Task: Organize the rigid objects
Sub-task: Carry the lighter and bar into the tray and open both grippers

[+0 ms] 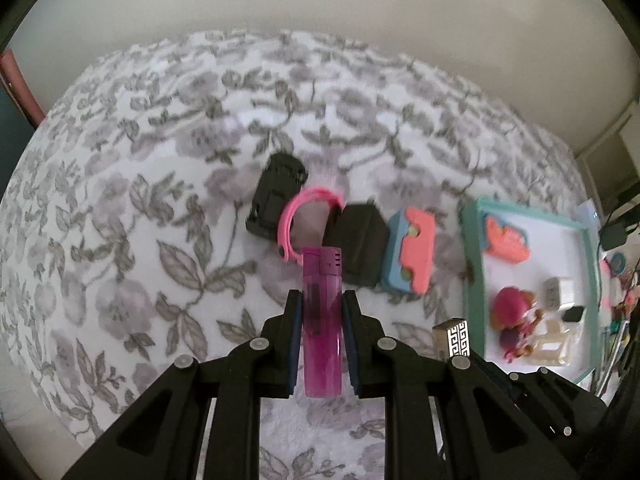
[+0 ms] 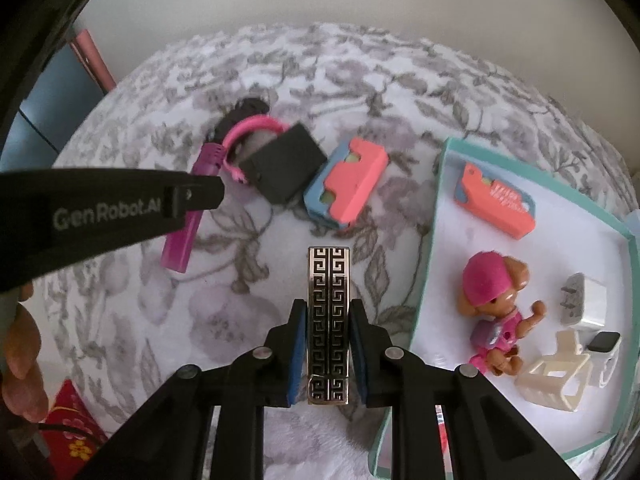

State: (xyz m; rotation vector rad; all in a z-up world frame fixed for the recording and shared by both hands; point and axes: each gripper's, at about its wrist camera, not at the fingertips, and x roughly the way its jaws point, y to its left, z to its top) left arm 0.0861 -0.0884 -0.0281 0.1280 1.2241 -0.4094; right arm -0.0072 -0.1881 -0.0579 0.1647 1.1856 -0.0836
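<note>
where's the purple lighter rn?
In the left wrist view the purple lighter sits centre frame, clamped in the left gripper above the floral blanket, just short of the pink band and black block.

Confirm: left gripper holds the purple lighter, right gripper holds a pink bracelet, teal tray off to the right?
Not quite. The right gripper holds a silver lighter with a black key pattern, per the right wrist view. The pink bracelet lies on the blanket. The rest stands.

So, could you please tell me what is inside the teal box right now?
Inside the teal box lie a coral toy block, a pink-capped doll, a white plug adapter, a cream hair claw and a small black-topped item. The near corner is hidden behind the fingers.
</note>
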